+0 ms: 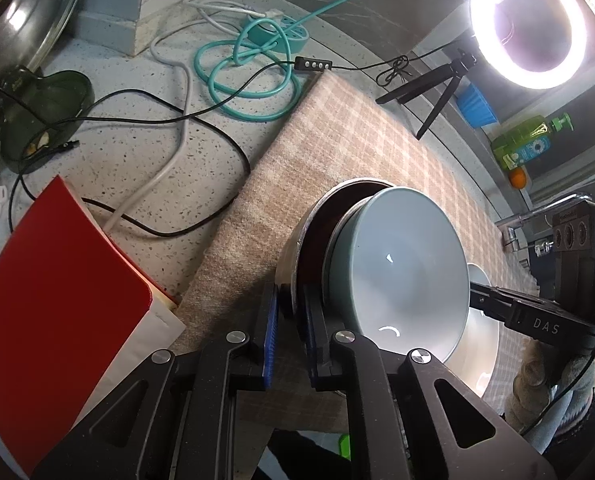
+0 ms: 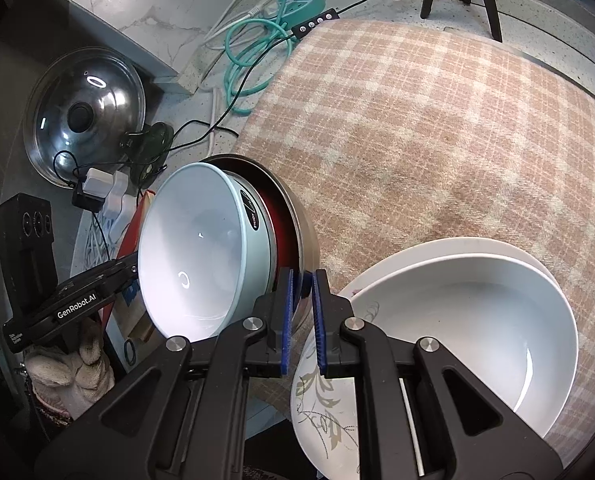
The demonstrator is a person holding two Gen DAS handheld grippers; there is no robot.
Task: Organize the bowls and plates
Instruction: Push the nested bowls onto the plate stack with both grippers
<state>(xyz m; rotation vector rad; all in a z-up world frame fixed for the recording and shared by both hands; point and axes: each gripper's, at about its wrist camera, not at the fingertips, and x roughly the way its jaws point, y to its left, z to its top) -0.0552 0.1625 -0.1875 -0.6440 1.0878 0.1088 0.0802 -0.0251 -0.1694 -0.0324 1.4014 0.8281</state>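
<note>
Over the plaid cloth (image 2: 417, 128), both grippers' fingers pinch the steel bowl (image 1: 297, 240), which holds a pale-blue bowl (image 1: 401, 272).

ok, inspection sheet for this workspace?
Surface: plaid cloth over speckled counter.
Job's things: blue bowl nested in steel bowl, tilted; white bowl on floral plate.
Clutter: red book, pot lid, green bottle.
Grippers: left tongs and right tongs each pinch the steel bowl's rim.
Cables: teal coil, black lead, white lead on counter.
Surroundings: ring light, lit, on tripod.
</note>
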